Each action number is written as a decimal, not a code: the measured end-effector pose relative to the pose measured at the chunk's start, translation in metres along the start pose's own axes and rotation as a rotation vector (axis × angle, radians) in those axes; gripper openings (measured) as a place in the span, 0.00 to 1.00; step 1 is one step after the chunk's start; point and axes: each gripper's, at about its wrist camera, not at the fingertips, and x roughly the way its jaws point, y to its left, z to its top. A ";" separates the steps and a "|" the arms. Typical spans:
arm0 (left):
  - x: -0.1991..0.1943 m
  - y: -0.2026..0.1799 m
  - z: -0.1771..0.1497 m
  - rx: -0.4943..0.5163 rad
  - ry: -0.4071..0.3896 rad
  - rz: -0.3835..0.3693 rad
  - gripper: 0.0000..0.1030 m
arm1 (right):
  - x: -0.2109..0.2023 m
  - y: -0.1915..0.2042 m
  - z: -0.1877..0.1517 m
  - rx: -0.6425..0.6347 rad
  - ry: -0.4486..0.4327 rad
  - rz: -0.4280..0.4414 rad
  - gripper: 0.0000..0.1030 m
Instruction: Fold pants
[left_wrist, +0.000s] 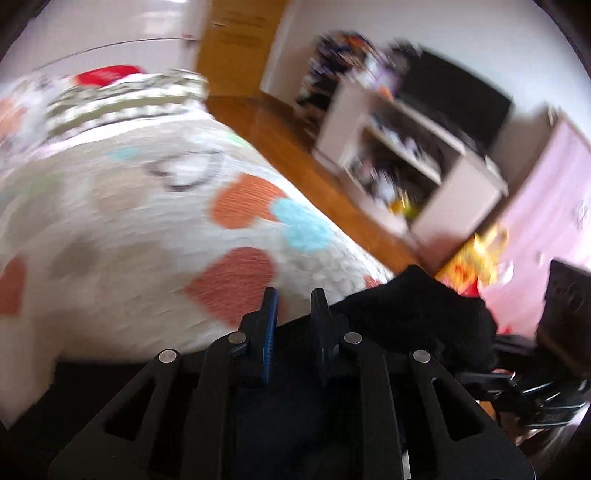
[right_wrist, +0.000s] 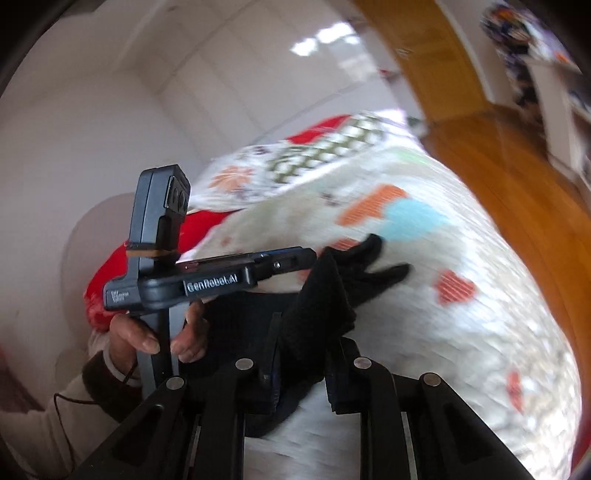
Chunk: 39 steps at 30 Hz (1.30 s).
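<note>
Right gripper (right_wrist: 301, 349): clamped on a bunched edge of the black pants (right_wrist: 325, 291), lifting it off the bed (right_wrist: 461, 332)
Left gripper (left_wrist: 293, 306): fingers nearly together with nothing visibly between them; pants beside it, whether gripped unclear
Purpose: likely raising both ends to fold

A bedroom in a home. A bed (left_wrist: 122, 221) with a white heart-print cover fills the view; at its far end lies a patterned pillow (left_wrist: 122, 103). Beside the bed runs a wooden floor (left_wrist: 280, 136), and across that floor stands a cluttered white shelf unit (left_wrist: 413, 162).
</note>
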 end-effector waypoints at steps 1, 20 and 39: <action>-0.017 0.016 -0.006 -0.041 -0.013 0.001 0.28 | 0.011 0.014 0.004 -0.035 0.019 0.036 0.18; -0.076 0.063 -0.110 -0.278 0.004 0.130 0.57 | 0.099 0.040 -0.005 -0.123 0.325 0.144 0.48; -0.075 0.052 -0.123 -0.286 0.033 0.284 0.06 | 0.120 0.060 -0.012 -0.250 0.310 0.024 0.48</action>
